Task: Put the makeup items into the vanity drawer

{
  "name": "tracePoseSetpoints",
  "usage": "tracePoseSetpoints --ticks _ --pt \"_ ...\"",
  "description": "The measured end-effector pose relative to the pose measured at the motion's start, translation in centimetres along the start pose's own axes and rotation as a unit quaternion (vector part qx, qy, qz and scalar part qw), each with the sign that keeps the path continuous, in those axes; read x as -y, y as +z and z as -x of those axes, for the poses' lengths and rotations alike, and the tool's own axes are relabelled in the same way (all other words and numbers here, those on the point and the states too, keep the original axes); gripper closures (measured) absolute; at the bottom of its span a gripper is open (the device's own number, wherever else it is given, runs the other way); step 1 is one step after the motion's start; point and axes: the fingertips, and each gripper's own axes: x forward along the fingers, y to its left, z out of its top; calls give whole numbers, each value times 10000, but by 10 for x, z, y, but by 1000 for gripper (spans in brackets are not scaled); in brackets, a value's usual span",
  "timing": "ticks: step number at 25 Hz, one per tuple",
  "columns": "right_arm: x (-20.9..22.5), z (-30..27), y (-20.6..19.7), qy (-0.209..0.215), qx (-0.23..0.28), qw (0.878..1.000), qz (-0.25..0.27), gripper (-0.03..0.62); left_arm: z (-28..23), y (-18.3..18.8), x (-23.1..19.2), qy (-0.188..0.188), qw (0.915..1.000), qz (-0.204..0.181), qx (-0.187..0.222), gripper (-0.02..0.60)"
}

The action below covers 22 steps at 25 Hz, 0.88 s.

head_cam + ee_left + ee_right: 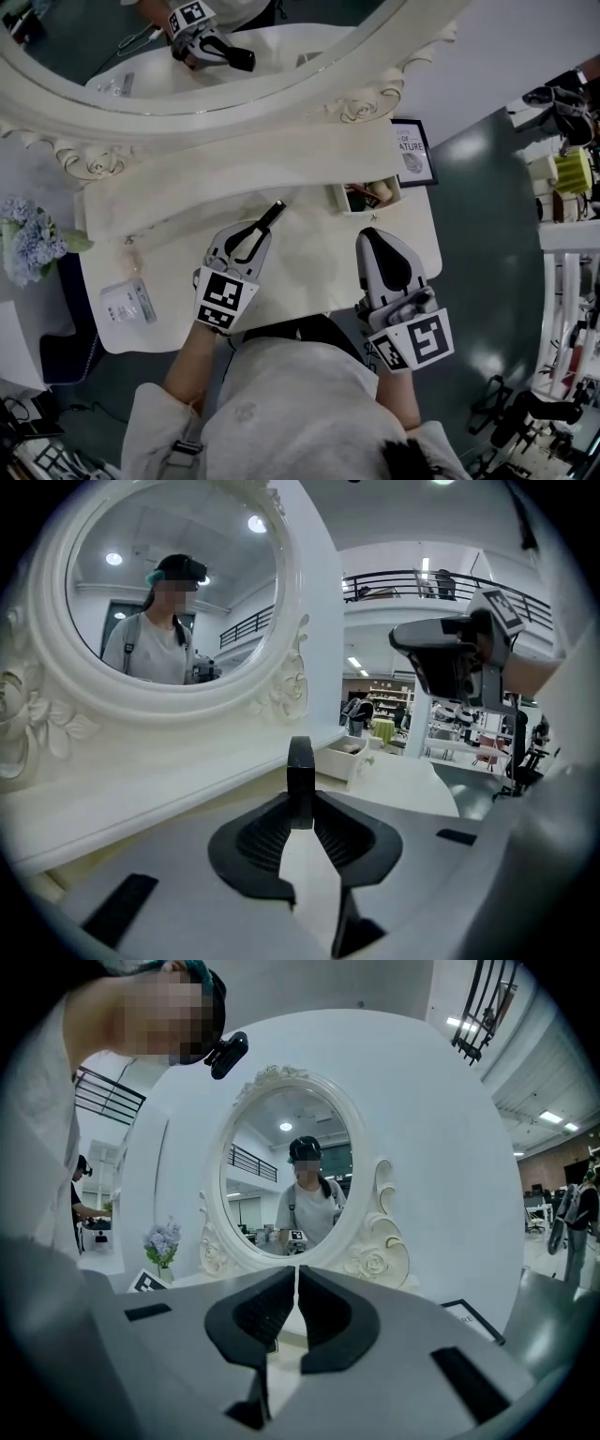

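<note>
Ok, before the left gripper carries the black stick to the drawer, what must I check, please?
1. Left gripper shut on black stick: ok.
2. Drawer open: ok.
3. Free room inside drawer: cannot tell; something already lies there.
4. Right gripper shut, empty, not over the drawer: ok.
5. Table all tidied: not ok; white packet lies at its left.

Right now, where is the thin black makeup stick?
In the head view, the black makeup stick is clamped in the left gripper, above the middle of the vanity top and left of the open drawer.
</note>
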Motion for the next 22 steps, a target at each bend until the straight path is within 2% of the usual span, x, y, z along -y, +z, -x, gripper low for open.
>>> tracePoseSetpoints --ticks 6,14,22 --pt "-2 5 3 54 96 9999 -2 568 9 16 11 -45 9998 -71 193 491" --pt "12 27 7 -112 262 9996 -8 568 4 40 39 -329 9983 -262 403 491" --pt "37 51 18 -87 432 9990 -21 568 -3 67 69 -261 9976 -189 605 491"
